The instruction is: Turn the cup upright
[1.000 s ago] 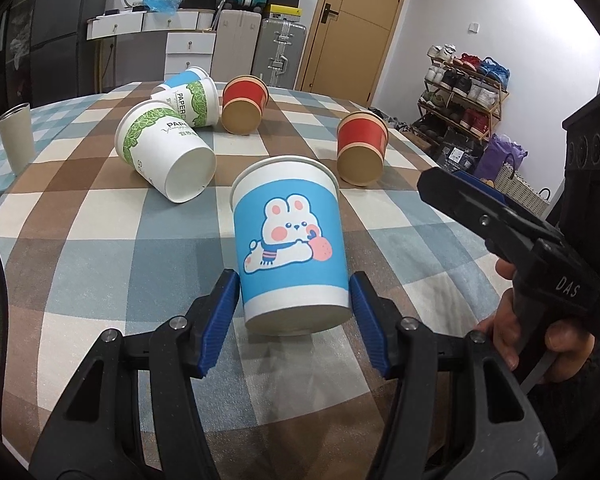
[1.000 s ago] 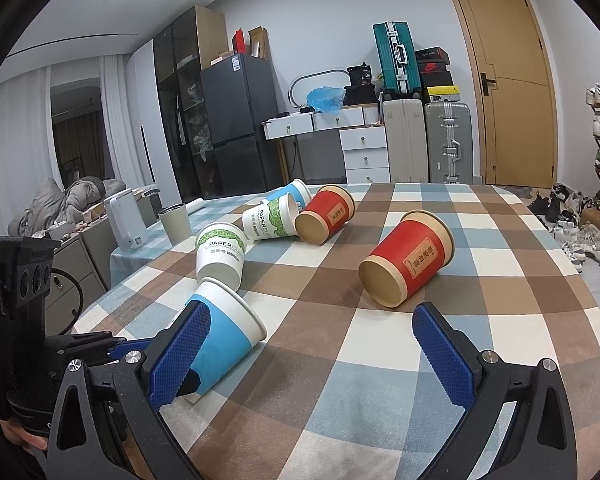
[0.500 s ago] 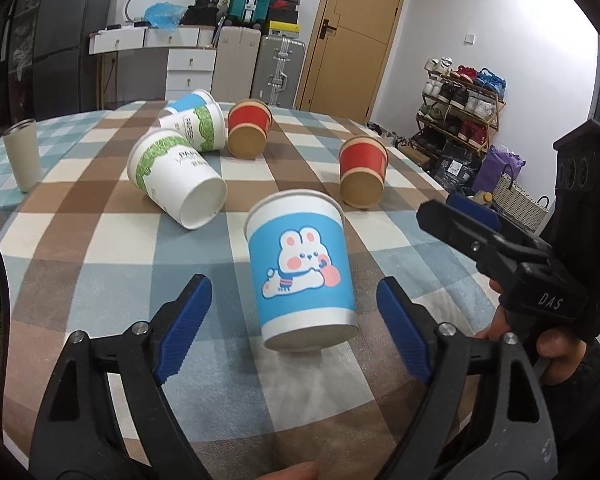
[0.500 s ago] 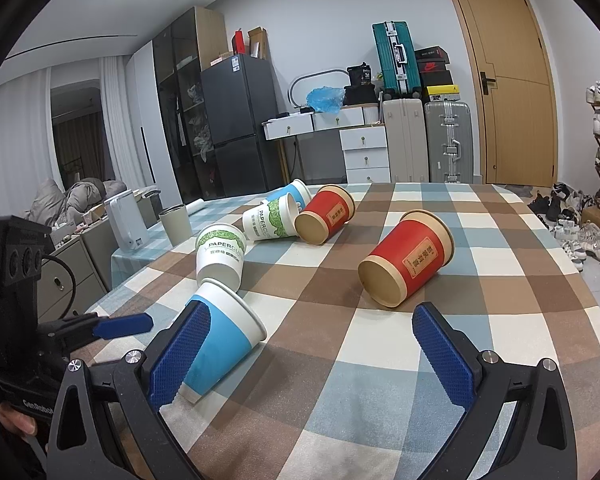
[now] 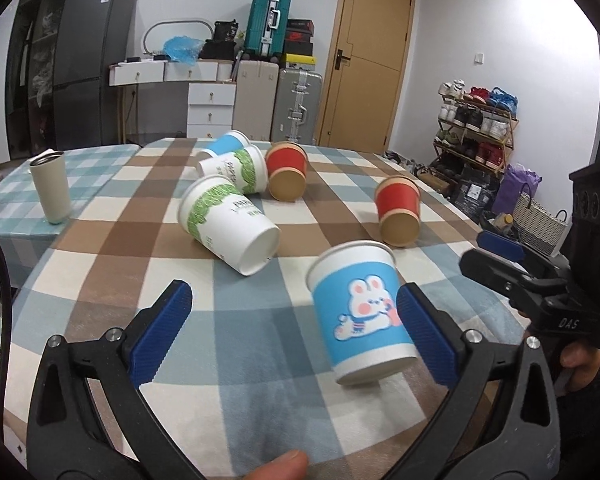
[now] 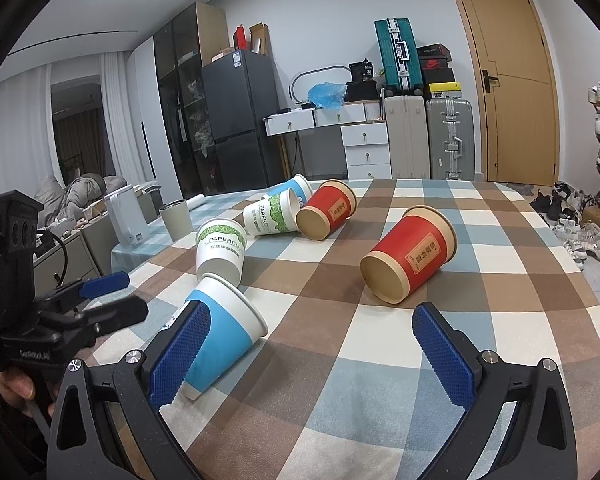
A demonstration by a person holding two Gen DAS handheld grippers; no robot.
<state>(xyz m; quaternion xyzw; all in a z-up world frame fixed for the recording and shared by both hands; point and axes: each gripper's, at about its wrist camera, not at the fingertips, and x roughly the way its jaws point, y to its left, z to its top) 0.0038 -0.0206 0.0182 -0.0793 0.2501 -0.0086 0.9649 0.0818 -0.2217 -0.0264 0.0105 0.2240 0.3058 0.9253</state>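
A blue paper cup with a rabbit print (image 5: 362, 314) stands upright on the checked tablecloth (image 5: 260, 360), near the front edge. It also shows in the right wrist view (image 6: 220, 332). My left gripper (image 5: 292, 332) is open and empty, with the cup just inside its right finger and apart from the left one. My right gripper (image 6: 312, 356) is open and empty; its left finger hides part of the blue cup. Several other cups lie on their sides: a green-print white cup (image 5: 230, 224), a red cup (image 5: 398, 210) and another red cup (image 5: 287, 170).
A second green-print cup (image 5: 238, 168) and a blue cup (image 5: 224, 146) lie at the back of the table. A beige tumbler (image 5: 50, 186) stands on a side table at left. The right gripper's body (image 5: 548, 280) shows at right.
My left gripper has opened and let go of the blue rabbit cup, then drawn back and to the left. The cup stays upright. The right gripper has not moved.
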